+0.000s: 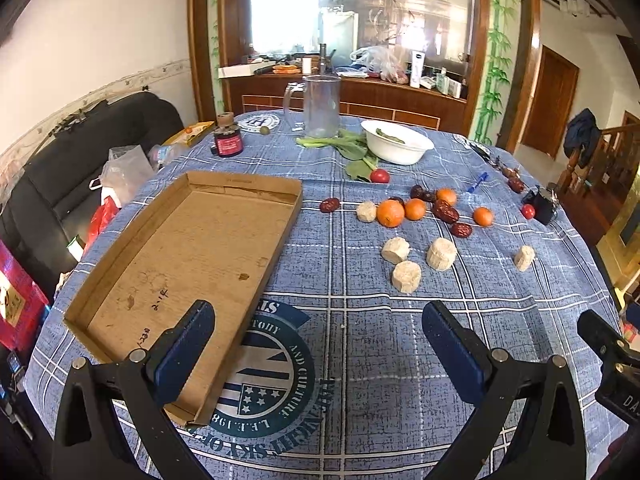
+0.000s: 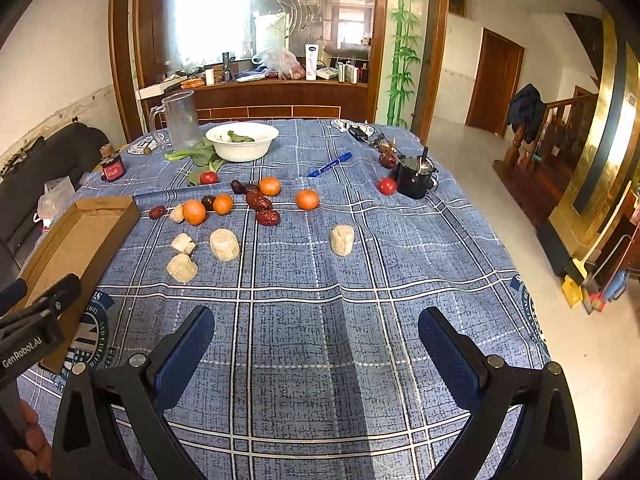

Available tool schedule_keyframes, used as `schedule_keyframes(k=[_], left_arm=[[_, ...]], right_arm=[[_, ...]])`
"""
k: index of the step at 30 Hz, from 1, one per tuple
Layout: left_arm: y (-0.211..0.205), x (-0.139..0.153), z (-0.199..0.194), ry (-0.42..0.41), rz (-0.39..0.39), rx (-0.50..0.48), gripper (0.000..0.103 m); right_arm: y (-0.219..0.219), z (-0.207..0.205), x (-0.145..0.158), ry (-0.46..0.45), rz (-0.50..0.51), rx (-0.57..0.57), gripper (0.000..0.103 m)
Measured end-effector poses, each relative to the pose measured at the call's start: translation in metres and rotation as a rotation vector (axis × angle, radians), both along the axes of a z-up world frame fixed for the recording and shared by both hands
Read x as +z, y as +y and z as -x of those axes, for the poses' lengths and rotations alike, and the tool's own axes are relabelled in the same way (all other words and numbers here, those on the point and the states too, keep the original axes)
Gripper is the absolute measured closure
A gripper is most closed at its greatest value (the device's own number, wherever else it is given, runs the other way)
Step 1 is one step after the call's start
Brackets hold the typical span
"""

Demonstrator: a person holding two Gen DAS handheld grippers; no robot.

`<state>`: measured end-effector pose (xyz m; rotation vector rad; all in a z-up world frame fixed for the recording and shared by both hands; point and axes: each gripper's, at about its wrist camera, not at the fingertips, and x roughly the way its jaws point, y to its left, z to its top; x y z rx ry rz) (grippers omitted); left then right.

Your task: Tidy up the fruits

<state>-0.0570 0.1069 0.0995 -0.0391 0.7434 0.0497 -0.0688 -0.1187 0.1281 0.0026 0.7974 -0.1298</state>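
Note:
An empty cardboard tray lies on the left of the blue checked tablecloth. Right of it are scattered several oranges, dark red dates, small red tomatoes and pale beige cylinder pieces. My left gripper hangs open over the tray's near right edge, holding nothing. My right gripper is open above bare cloth at the table's near side, well short of the fruit. The left gripper's body shows at the right wrist view's left edge.
A white bowl with greens, a clear plastic jug, a dark red jar, a blue pen and a black mug stand farther back. A black sofa with bags is left of the table; open floor lies to the right.

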Motion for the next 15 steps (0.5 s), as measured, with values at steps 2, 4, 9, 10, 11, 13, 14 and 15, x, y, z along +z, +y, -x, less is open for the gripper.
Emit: schedule_keyframes(k=[2,4,9,10,11,13,14,15], left_arm=[[-0.002,0.0,0.001,-0.007,-0.003,-0.01,0.0],[-0.003,0.001,0.002,-0.011,0.01,-0.03,0.0],[-0.01,0.003,0.003,-0.025,0.019,-0.064,0.0],[-0.011,0.004,0.003,-0.03,0.02,-0.067,0.0],[-0.012,0.005,0.004,-0.038,0.022,-0.067,0.0],[-0.013,0.007,0.006,-0.053,0.024,-0.064,0.0],[-0.013,0.009,0.007,-0.061,0.03,-0.064,0.0],[-0.013,0.01,0.008,-0.069,0.037,-0.065,0.0]], right_arm=[[0.001,0.0,-0.001,0.002,-0.004,0.004,0.001],[0.003,0.0,-0.002,0.007,-0.003,0.007,0.0],[0.003,0.0,-0.001,0.002,0.003,0.004,0.001],[0.004,0.0,-0.002,0.002,0.005,0.003,0.001],[0.004,0.0,-0.002,0.001,0.007,0.003,0.001],[0.004,0.001,-0.001,-0.001,0.01,0.004,0.001],[0.003,0.001,-0.001,-0.003,0.013,0.003,0.001],[0.003,0.002,-0.001,-0.005,0.014,0.003,0.001]])
